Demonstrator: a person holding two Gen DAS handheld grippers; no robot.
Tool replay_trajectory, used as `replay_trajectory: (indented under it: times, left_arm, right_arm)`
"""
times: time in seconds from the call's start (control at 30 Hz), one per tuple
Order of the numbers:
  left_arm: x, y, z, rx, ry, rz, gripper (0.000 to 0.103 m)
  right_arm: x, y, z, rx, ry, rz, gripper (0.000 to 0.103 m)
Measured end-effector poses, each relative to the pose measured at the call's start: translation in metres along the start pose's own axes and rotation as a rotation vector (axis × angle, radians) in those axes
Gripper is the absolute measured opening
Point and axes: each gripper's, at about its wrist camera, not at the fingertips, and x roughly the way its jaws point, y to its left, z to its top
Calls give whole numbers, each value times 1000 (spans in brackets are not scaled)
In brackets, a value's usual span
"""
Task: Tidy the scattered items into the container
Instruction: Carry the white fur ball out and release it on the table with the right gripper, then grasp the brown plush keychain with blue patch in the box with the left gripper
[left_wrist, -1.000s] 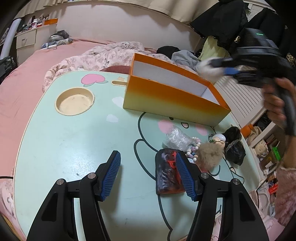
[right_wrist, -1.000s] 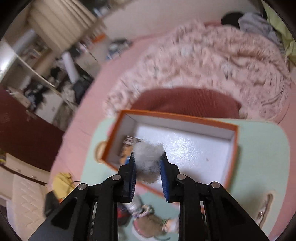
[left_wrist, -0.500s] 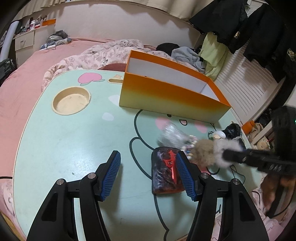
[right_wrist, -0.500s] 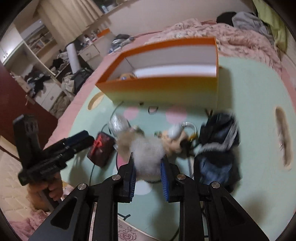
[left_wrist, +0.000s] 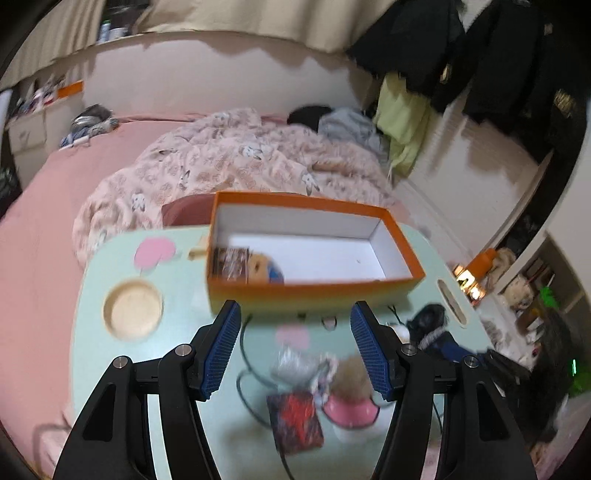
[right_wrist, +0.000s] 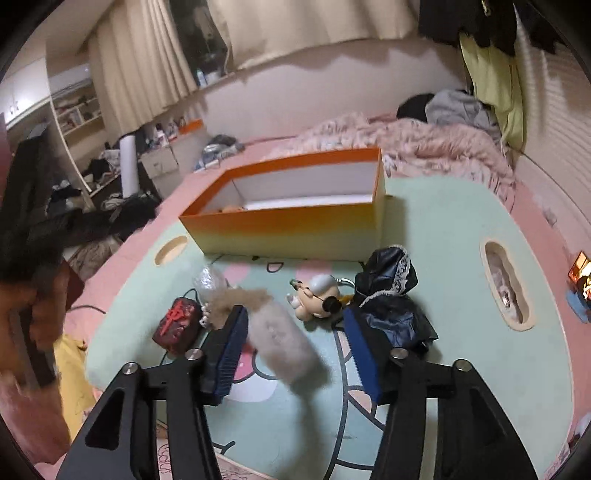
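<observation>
From the left wrist, the left gripper (left_wrist: 295, 350) is held with jaws wide apart and nothing between them, above the table (left_wrist: 92, 321). The orange box (left_wrist: 314, 291) is seen ahead, a few packets inside its left end.

From the right wrist, the right gripper (right_wrist: 293, 349) is spread wide, and a grey furry toy (right_wrist: 284, 347) is seen between the fingers, touching only the left pad. A red pouch (right_wrist: 177, 323), pig figure (right_wrist: 317, 295) and dark cloth (right_wrist: 391, 295) are scattered before the box (right_wrist: 291, 225).

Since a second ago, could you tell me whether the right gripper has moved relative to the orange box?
Yes. The right gripper has pulled back from above the orange box toward the table's near edge, jaws now open around the grey fluffy item.
</observation>
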Motion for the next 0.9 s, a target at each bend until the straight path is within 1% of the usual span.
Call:
replay_trajectory:
  times: [0.07,0.1,0.17,0.2,0.23,0.27,0.33,0.37,0.47,0.57,0.63,0.77,0.9]
  left_arm:
    - [24,-8,25,51,89,37,62]
    - [35,-9,35,63,123,60,62]
    - [60,-8,51,72,196,108,59]
    - [71,-7,56,71,230,121,52]
    - [84,-5,59,70,269,132,43]
    - [95,-4,62,69,306,148,39]
    - [112,-2,61,68,353,197,39]
    - [117,-3,60,72,364,222,39]
    - [125,-2,56,66,381,253,39]
    - [134,-1,51,58,424,214,39]
    - [140,0,50,74,432,205,39]
    - [137,1,55,70,396,168,34]
    - [111,-6,61,62,306,118,34]
  right_arm:
    - [2,2,0,-5,11,10,55]
    - [4,3,0,-4,18,14,55]
    - [4,2,-1,2,25,21,55]
    - [3,1,-1,7,23,24,55]
    - [3,0,-2,12,22,27,55]
    - [2,-1,-2,17,20,29,55]
    - [1,-4,-2,30,19,35,55]
    - [1,-4,-2,34,19,38,55]
    - [0,-6,-2,44,20,46,55]
    - [1,-6,-2,48,23,51,55]
    - [1,-6,-2,52,27,53,55]
    - [2,-8,-2,67,32,52,55]
    - [4,-9,-3,74,40,50,55]
